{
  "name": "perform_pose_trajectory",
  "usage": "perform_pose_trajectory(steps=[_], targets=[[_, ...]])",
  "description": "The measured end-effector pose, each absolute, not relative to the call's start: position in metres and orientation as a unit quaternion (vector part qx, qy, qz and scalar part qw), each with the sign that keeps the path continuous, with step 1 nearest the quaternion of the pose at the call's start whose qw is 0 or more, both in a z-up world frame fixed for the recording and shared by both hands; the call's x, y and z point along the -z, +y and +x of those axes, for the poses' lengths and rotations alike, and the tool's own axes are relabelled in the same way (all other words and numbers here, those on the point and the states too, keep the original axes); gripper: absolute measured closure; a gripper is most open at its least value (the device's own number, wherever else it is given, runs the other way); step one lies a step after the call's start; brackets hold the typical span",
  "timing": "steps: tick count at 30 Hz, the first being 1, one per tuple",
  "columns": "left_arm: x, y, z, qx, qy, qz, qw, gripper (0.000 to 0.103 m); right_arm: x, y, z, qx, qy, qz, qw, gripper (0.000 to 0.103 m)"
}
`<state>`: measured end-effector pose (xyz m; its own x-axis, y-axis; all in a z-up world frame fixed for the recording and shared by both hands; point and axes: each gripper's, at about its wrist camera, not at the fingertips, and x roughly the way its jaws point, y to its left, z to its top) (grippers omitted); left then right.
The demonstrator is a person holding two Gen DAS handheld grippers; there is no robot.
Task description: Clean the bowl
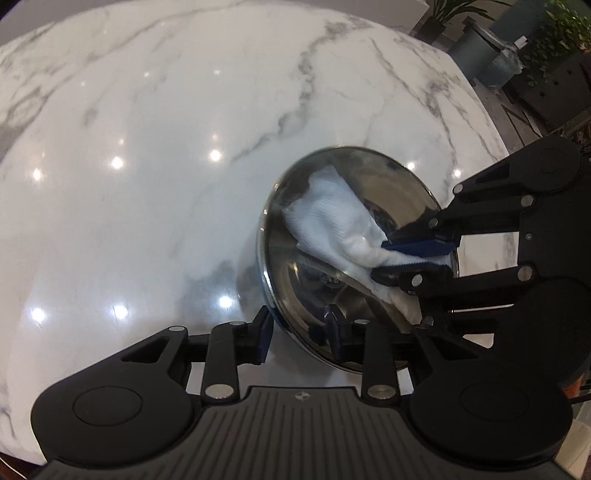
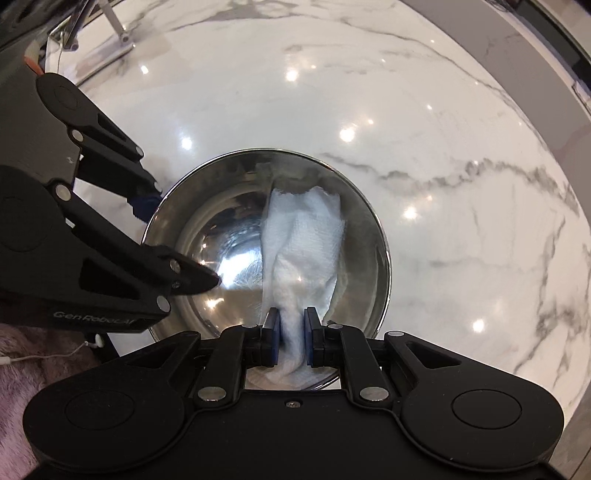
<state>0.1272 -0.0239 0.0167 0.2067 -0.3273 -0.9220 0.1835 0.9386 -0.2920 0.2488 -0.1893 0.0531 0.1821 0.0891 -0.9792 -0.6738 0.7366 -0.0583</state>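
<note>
A shiny steel bowl (image 1: pixel 295 266) (image 2: pixel 221 236) stands on the white marble table. A white paper towel (image 1: pixel 332 218) (image 2: pixel 303 236) lies inside it against the wall. My right gripper (image 2: pixel 291 332) (image 1: pixel 410 254) is shut on the towel's near end and reaches into the bowl. My left gripper (image 1: pixel 297 328) (image 2: pixel 177 240) straddles the bowl's rim, one finger outside (image 1: pixel 263 328) and one inside (image 1: pixel 334 328), with the jaws apart; whether the pads press the rim I cannot tell.
The marble table (image 1: pixel 147 147) (image 2: pixel 443 184) spreads around the bowl. A metal stand (image 2: pixel 118 33) sits at the far left of the right wrist view. A bin (image 1: pixel 487 51) and plants (image 1: pixel 561 44) stand beyond the table's far right edge.
</note>
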Motion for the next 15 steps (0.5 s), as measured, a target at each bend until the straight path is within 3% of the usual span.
perform_pose_trajectory(steps=[5, 15], targets=[[-0.018, -0.026, 0.131, 0.154, 0.605, -0.041, 0.780, 0.085, -0.041, -0.161, 0.253, -0.279, 0.598, -0.204, 0.723, 0.091], [-0.018, -0.028, 0.132, 0.148, 0.605, -0.029, 0.782, 0.086, -0.029, -0.151, 0.253, -0.309, 0.619, -0.136, 0.709, 0.091]])
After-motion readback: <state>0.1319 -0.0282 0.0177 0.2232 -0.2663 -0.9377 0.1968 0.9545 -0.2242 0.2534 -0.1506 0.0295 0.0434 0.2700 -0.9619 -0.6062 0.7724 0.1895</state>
